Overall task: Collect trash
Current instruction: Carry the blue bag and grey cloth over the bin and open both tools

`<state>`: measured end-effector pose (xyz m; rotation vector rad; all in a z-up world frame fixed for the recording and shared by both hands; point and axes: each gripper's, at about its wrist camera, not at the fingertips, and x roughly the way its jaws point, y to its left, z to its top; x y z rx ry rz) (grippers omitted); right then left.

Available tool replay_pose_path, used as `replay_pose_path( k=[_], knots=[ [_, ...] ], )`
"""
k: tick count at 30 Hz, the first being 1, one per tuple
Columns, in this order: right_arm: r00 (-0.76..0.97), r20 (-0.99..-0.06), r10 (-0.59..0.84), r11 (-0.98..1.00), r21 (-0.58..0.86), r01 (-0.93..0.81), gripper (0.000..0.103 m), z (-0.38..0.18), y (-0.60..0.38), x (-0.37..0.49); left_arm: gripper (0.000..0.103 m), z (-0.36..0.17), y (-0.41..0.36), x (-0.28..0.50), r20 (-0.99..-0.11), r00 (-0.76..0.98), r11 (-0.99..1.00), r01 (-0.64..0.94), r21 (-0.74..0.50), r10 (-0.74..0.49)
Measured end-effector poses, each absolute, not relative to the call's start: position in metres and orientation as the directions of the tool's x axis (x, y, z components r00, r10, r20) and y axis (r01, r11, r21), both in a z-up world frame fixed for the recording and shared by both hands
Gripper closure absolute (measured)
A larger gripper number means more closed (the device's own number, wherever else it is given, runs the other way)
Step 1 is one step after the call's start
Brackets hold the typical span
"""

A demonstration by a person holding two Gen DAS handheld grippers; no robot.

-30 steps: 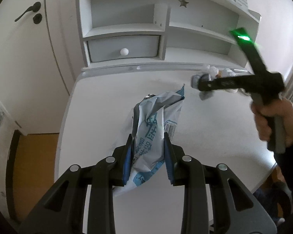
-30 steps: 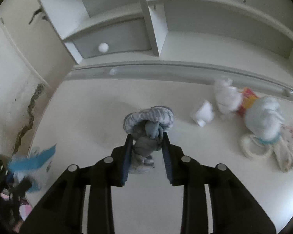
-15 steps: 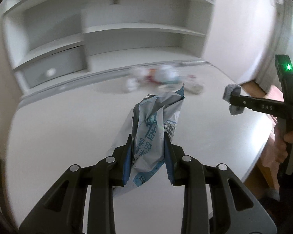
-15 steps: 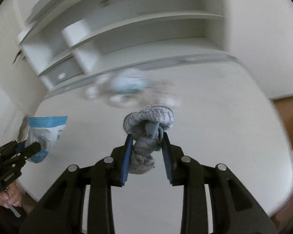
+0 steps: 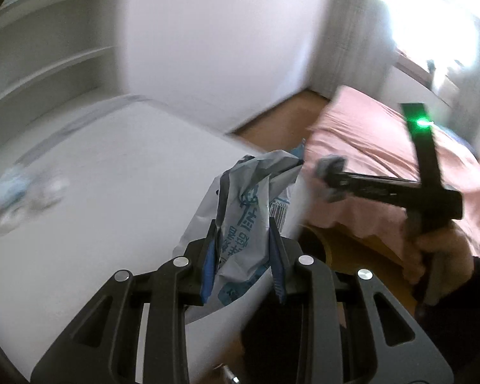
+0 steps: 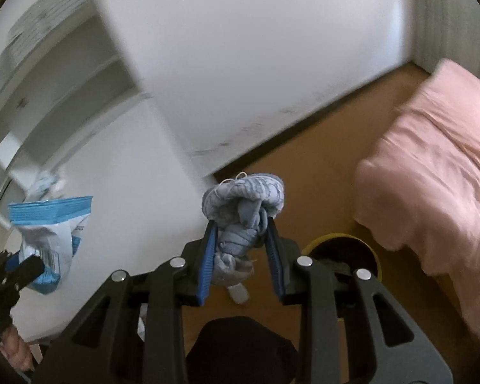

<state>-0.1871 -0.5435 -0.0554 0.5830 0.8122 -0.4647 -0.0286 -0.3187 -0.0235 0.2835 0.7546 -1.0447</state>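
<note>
Presently the knotted grey rag [image 6: 241, 224] is gripped between the clenched jaws of the right gripper [image 6: 241, 256], its long axis running along the fingers, and the yellow-rimmed bin [image 6: 342, 246] on the wood floor [image 6: 304, 172] is seen just right of and below those jaws. The crumpled blue-and-white wrapper [image 5: 246, 220] is clamped upright in the left gripper [image 5: 243, 262], held over the edge of the white table [image 5: 96, 192]. The right gripper is judged the nearer to the bin, so a short move rightward and down is called for.

bedroom | pink bed [image 6: 438, 147] | white shelves [image 6: 57, 73] | wood floor [image 6: 320, 147]
</note>
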Motion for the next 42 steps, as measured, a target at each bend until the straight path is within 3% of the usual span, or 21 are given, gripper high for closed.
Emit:
replay_pose_path(
  k=[8, 11, 24, 37, 42],
  knots=[
    [0.498, -0.848, -0.180, 0.582, 0.317, 0.749, 0.073, -0.124, -0.615, -0.260, 0.075, -0.046, -0.434, -0.109, -0.676, 0.185, 0.283, 0.958, -0.036, -0.713],
    [0.464, -0.869, -0.172, 0.525, 0.318, 0.790, 0.073, -0.151, -0.634, -0.283, 0.075, -0.064, -0.469, -0.121, -0.698, 0.100, 0.224, 0.971, -0.088, -0.709],
    [0.421, -0.907, -0.025, 0.400, 0.377, 0.835, 0.073, -0.308, -0.660, -0.305, 0.075, -0.225, -0.567, -0.097, -0.832, 0.040, 0.280, 0.950, -0.140, -0.554],
    [0.446, -0.895, -0.013, 0.367, 0.411, 0.835, 0.072, -0.329, -0.665, -0.307, 0.074, -0.274, -0.588, -0.082, -0.874, 0.030, 0.334, 0.930, -0.153, -0.485],
    [0.449, -0.893, -0.009, 0.359, 0.417, 0.835, 0.062, -0.329, -0.664, -0.306, 0.050, -0.274, -0.589, -0.076, -0.870, 0.035, 0.333, 0.931, -0.151, -0.492]
  ],
)
